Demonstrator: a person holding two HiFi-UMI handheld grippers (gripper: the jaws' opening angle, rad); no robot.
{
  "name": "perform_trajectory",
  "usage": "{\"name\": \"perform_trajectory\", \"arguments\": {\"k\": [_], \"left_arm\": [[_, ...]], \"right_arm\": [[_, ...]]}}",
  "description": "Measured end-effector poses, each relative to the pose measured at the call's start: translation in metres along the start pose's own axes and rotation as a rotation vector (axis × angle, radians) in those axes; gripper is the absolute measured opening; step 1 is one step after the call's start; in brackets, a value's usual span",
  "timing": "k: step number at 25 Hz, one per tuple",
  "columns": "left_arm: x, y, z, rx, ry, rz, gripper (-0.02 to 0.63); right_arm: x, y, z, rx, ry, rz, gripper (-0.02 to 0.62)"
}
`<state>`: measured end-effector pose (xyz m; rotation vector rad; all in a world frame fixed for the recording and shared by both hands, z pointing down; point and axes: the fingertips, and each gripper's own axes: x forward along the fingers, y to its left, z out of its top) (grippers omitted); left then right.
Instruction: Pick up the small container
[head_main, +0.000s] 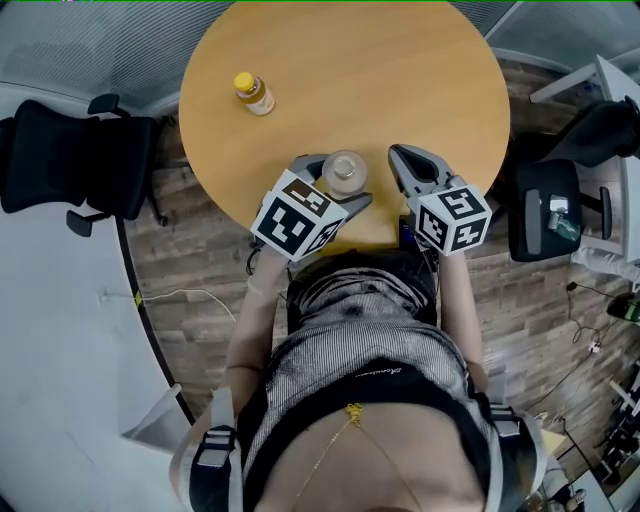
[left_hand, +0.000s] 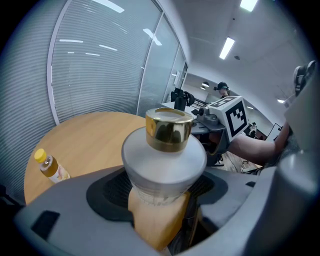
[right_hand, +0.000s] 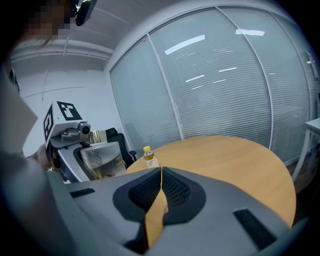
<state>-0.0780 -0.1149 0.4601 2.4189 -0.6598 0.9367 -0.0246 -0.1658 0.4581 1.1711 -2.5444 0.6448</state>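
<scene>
The left gripper (head_main: 336, 184) is clamping the small gold-capped container (head_main: 344, 170) between its jaws at the near edge of the round wooden desk (head_main: 380, 70), while the right gripper (head_main: 402, 158), jaws pressed together and empty, is hovering just beside it.

The person's forearms (head_main: 252, 315) reach forward with elbows bent, holding the two grippers side by side: the left gripper (head_main: 334, 186) has its jaws clamped on the small container (left_hand: 165, 150), and the right gripper (head_main: 408, 166) has its jaws pressed together, empty.
</scene>
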Motion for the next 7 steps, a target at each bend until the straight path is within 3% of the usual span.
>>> {"name": "perform_trajectory", "arguments": {"k": [7], "left_arm": [[0.0065,0.0054,0.0031,0.006,0.018,0.002,0.347]], "right_arm": [[0.0014,-0.0065,0.0002,0.002,0.006,-0.001,0.023]]}}
